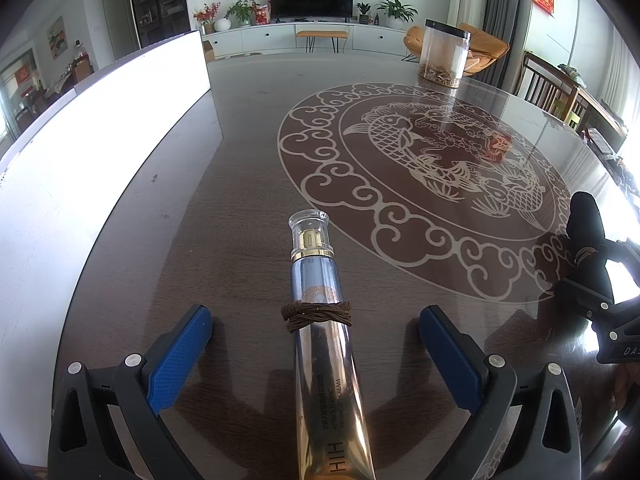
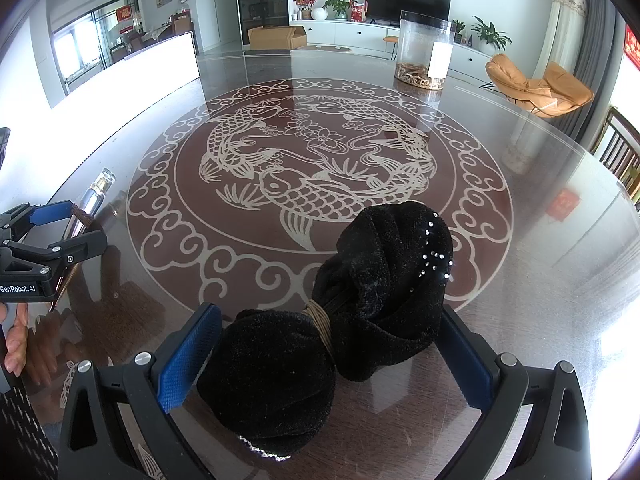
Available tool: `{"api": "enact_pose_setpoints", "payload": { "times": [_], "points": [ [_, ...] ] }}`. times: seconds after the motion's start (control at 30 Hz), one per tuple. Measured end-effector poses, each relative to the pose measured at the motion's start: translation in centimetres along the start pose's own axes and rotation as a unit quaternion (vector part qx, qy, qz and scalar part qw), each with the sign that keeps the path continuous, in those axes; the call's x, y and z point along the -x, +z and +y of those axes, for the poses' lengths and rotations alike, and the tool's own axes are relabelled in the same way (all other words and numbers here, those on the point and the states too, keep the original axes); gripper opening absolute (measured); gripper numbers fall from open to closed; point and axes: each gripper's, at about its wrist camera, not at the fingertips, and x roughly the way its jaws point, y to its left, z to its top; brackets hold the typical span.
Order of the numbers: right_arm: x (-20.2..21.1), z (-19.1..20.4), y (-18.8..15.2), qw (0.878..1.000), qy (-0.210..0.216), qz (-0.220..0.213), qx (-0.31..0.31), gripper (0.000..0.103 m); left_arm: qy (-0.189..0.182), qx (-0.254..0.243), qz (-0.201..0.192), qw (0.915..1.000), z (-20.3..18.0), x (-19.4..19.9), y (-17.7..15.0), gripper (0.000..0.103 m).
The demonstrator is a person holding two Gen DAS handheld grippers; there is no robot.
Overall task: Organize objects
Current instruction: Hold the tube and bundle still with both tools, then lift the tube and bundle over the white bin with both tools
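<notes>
A gold and silver cream tube (image 1: pixel 320 280) with a clear cap lies on the table, pointing away from me. A brown hair tie (image 1: pixel 316 314) is wound around its middle. My left gripper (image 1: pixel 316 320) is open, one blue pad on each side of the tube and apart from it. In the right wrist view a black velvet bundle (image 2: pixel 376 272) with small rhinestones, cinched by a tan band (image 2: pixel 320 324), lies between the spread fingers of my open right gripper (image 2: pixel 332 316). The right pad (image 2: pixel 464 360) is against the cloth. The left gripper (image 2: pixel 52 232) and tube (image 2: pixel 94 196) show at that view's left edge.
A clear plastic jar (image 1: pixel 442 54) with dried bits at its bottom stands at the far side of the glass-topped table (image 1: pixel 240 160) with a fish pattern. A bright white panel (image 1: pixel 100 140) runs along the left edge. A person's hand (image 2: pixel 16 336) holds the left gripper. Wooden chairs (image 1: pixel 560 96) stand to the right.
</notes>
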Motion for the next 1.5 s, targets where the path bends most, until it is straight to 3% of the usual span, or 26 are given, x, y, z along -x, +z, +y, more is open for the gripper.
{"api": "enact_pose_setpoints", "payload": {
  "times": [1.27,1.37,1.5],
  "points": [
    [0.0,0.0,0.0,1.000,0.000,0.000,0.000,0.103,-0.004,-0.001,0.001,1.0000,-0.4,-0.6,0.7,0.103],
    [0.0,0.0,0.0,1.000,0.000,0.000,0.000,0.103,-0.019,-0.022,0.008,0.9996,-0.2,-0.3,0.6,0.103],
    [0.3,-0.1,-0.1,1.000,0.000,0.021,-0.001,0.103,-0.060,-0.088,0.027,0.9940,0.7,-0.1,0.5,0.103]
  ]
}}
